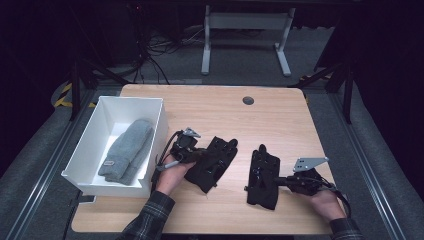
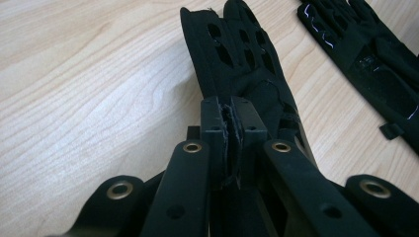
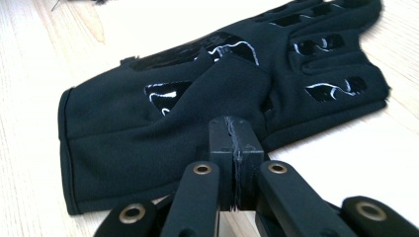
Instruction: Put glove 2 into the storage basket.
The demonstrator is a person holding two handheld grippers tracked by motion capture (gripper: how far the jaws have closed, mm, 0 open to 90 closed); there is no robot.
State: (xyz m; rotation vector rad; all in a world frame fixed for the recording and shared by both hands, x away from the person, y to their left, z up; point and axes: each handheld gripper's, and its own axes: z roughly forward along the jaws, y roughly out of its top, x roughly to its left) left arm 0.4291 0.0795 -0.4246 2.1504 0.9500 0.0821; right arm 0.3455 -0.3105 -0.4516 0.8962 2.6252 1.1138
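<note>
Two black gloves lie on the wooden table [image 1: 280, 115]. The left glove [image 1: 214, 162] [image 2: 239, 64] is pinched at its wrist end by my left gripper [image 1: 200, 159] [image 2: 230, 106], jaws shut on the fabric. The right glove [image 1: 262, 175] [image 3: 197, 103] lies palm up with glossy grip patches. My right gripper [image 1: 276, 181] [image 3: 234, 123] is shut on that glove's edge near the thumb. The right glove [image 2: 365, 54] also shows at the top right of the left gripper view. A hand holds each gripper from the table's near edge.
A white open box [image 1: 82, 155] stands at the table's left side with a pair of grey knitted gloves [image 1: 127, 150] inside. A round cable hole [image 1: 248, 100] sits near the far edge. Bare wood lies behind and right of the gloves.
</note>
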